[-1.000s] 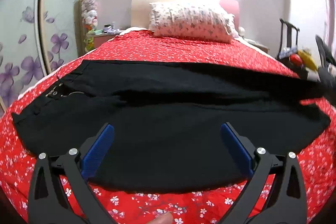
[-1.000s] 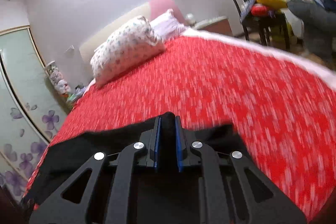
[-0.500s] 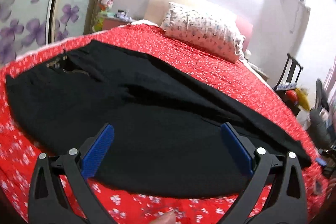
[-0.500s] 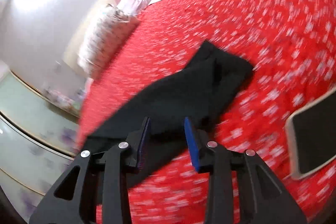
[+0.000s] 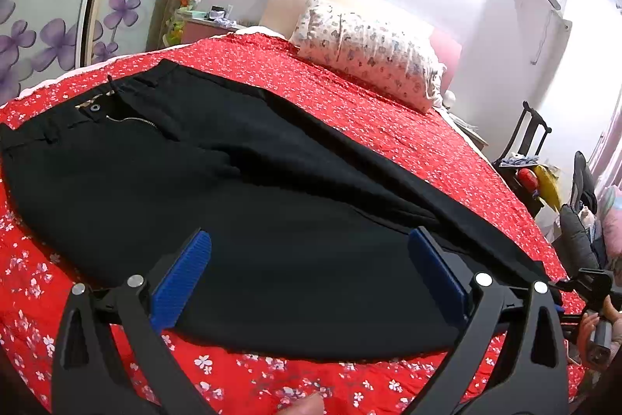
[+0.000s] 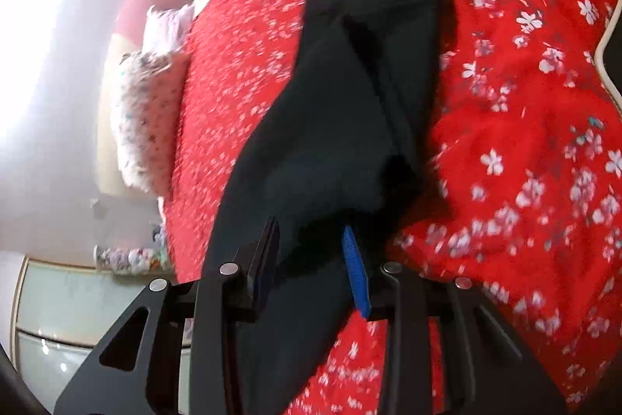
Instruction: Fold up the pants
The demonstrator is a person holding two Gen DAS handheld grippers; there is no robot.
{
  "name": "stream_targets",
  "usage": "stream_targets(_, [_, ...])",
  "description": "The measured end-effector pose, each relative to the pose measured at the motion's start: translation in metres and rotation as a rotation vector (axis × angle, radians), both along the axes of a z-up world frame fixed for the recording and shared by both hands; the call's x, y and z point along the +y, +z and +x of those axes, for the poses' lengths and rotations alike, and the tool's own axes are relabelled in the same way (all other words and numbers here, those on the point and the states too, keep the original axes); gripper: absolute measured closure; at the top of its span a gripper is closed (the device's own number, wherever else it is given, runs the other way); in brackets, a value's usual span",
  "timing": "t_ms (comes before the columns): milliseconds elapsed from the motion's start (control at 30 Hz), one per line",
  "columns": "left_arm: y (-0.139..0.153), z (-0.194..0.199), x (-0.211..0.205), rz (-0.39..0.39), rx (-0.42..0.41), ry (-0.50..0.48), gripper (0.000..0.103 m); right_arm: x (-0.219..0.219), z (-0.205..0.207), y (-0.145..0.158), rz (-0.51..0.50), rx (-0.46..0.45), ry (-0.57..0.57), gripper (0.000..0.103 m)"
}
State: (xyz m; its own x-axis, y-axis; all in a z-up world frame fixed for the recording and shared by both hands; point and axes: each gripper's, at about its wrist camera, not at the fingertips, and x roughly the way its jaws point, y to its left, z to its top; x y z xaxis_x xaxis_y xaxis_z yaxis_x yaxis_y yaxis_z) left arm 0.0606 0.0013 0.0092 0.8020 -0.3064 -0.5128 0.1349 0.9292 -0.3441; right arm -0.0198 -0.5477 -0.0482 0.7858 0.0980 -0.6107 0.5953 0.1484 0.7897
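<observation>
Black pants [image 5: 272,201] lie spread across the red floral bedspread [image 5: 388,127], with the waist and zip at the left and the legs running right. My left gripper [image 5: 309,267] hovers open and wide over the near edge of the cloth, with nothing between its pads. In the right wrist view the leg end [image 6: 369,84] lies rumpled on the bedspread [image 6: 525,162]. My right gripper [image 6: 311,259] stands partly open astride it. The black cloth runs between its fingers, and the pads do not press on it.
A flowered pillow [image 5: 369,53] lies at the head of the bed. A dark flat device with a white rim [image 6: 612,37] rests on the bedspread right of the leg end. A cluttered chair [image 5: 532,158] stands beyond the bed's right side. A person's hand [image 5: 594,333] shows at the right edge.
My right gripper was shut on the black cloth. It has opened, let go, rolled and sunk over the leg end. My left gripper stays open and its view has rolled.
</observation>
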Motion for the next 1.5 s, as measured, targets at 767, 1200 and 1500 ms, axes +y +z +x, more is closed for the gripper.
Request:
stream_targets(767, [-0.007, 0.005, -0.001, -0.044, 0.055, -0.044, 0.002, -0.033, -0.037, 0.034, -0.236, -0.047, 0.063, 0.100])
stream_targets(1200, [-0.012, 0.009, 0.000, -0.054, 0.096, -0.051, 0.002, 0.017, 0.018, 0.019, -0.094, -0.008, 0.097, 0.056])
stream_targets(1500, [-0.014, 0.011, -0.002, -0.051, 0.106, -0.064, 0.002, 0.004, 0.008, 0.007, -0.163, -0.008, -0.072, 0.061])
